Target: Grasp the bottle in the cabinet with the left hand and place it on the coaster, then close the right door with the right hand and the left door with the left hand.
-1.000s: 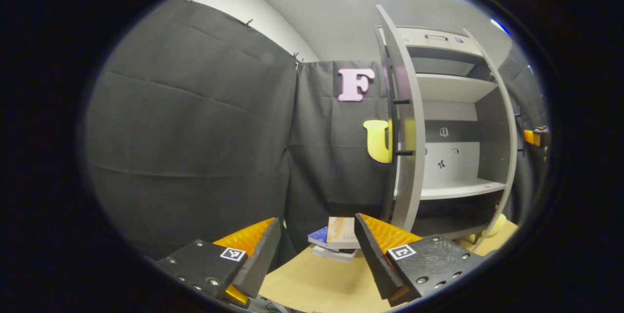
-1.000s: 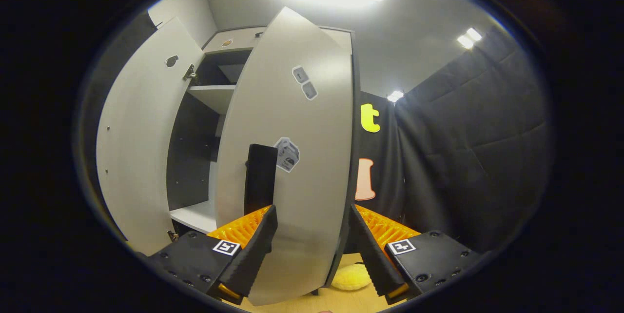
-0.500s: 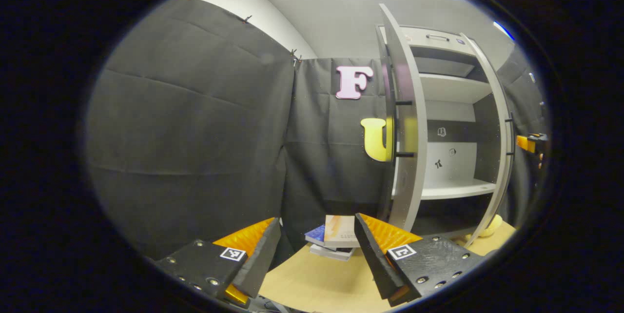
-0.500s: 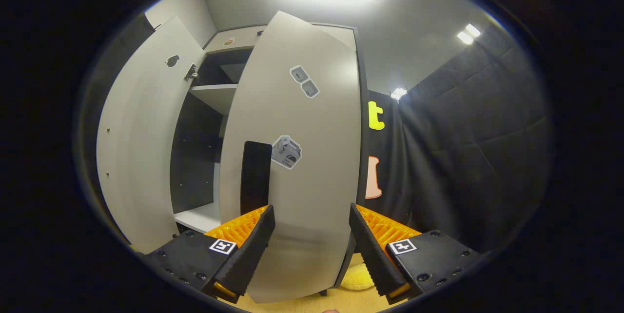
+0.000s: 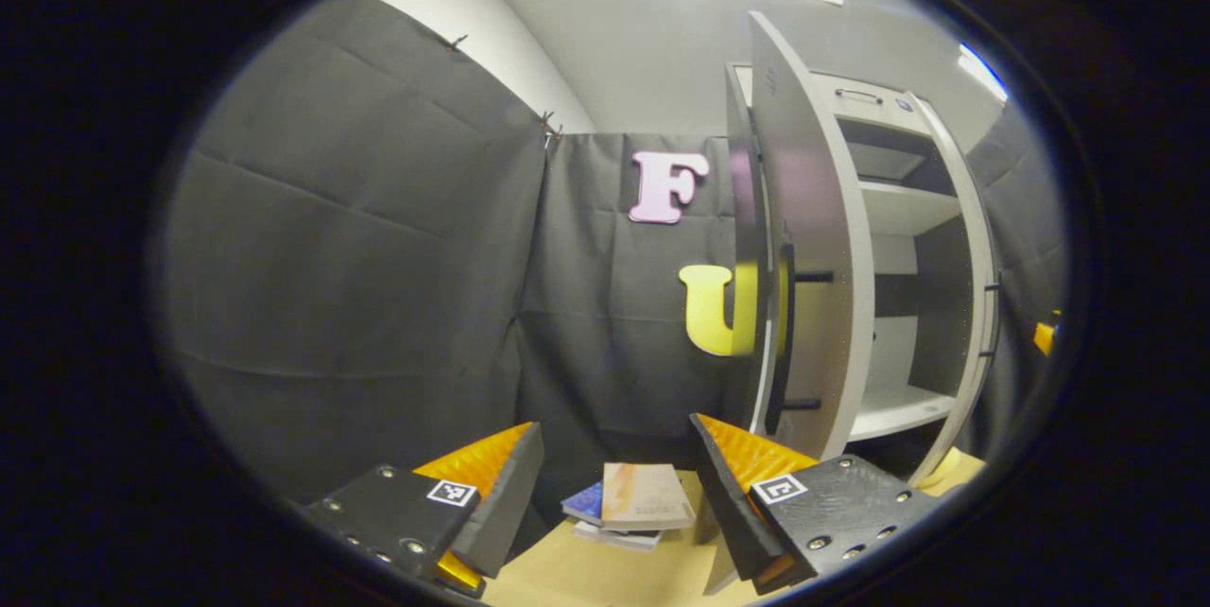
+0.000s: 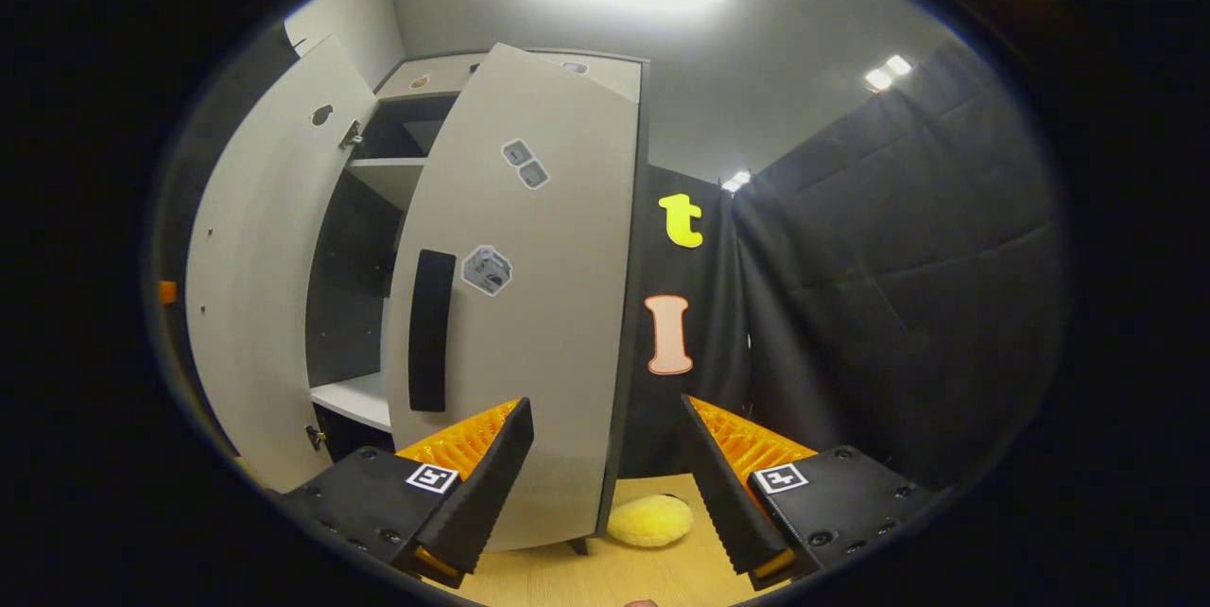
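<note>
Swinging inward over the last second, the right door (image 6: 529, 304) now covers most of the cabinet (image 5: 907, 304), and the right hand-held gripper (image 6: 605, 484) sits at its 6 o'clock with fingers wide apart, gripping nothing. At 9 o'clock the left door (image 5: 803, 257) still stands ajar, the left hand-held gripper (image 5: 614, 494) nearing it, also spread and empty above books (image 5: 629, 503) on the tabletop (image 5: 586, 574). The bottle's whereabouts I cannot tell, though the shelf (image 5: 893, 408) looks bare, so closing the doors seems what remains.

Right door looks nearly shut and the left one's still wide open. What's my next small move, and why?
Probably bring the left gripper to the outer face of the left door and start pushing it shut. That door stands open, edge-on just right of the open fingers, with the cabinet shelves exposed behind it, while the right door is nearly closed.
</note>
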`<control>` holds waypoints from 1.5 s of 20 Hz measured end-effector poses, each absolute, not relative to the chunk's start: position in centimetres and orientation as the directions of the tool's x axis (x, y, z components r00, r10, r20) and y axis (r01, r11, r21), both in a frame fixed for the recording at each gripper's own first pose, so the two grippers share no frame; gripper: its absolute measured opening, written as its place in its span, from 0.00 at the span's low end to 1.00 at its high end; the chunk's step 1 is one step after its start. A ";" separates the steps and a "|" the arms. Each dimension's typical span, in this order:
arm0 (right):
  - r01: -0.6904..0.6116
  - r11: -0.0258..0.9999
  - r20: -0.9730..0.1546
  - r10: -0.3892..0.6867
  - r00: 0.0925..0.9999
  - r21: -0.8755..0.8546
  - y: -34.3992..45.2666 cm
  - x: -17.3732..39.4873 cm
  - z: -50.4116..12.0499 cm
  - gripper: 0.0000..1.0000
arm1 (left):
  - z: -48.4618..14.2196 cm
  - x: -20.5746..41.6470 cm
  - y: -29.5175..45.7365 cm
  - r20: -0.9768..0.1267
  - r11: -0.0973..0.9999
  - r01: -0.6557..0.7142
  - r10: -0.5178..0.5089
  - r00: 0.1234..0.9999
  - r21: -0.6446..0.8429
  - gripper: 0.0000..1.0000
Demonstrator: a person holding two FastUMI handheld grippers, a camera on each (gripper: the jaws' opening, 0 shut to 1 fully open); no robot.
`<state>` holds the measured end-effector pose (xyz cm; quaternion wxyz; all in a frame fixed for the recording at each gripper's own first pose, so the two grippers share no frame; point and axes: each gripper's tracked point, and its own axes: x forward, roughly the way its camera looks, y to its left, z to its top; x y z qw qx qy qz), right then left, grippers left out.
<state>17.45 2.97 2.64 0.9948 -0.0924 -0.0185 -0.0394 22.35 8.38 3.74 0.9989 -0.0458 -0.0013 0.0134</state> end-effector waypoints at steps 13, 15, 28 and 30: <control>0.160 0.970 0.040 -0.155 0.987 -0.184 -2.4 14.0 2.1 0.98 | 4.4 25.4 3.5 0.014 0.995 0.057 -0.056 0.998 -0.084 0.92; 0.155 0.969 0.053 -0.148 0.988 -0.190 -2.4 13.8 2.5 0.97 | 4.8 25.3 2.9 0.023 0.995 0.066 -0.064 0.998 -0.070 0.92; 0.164 0.955 0.055 -0.155 0.986 -0.246 -3.7 11.2 2.8 0.98 | 4.8 23.7 -5.0 0.051 0.971 0.205 -0.200 0.978 -0.122 0.92; 0.173 0.955 0.053 -0.165 0.985 -0.243 -4.2 11.0 2.8 0.98 | 4.9 23.6 -6.4 0.052 0.968 0.220 -0.215 0.975 -0.124 0.92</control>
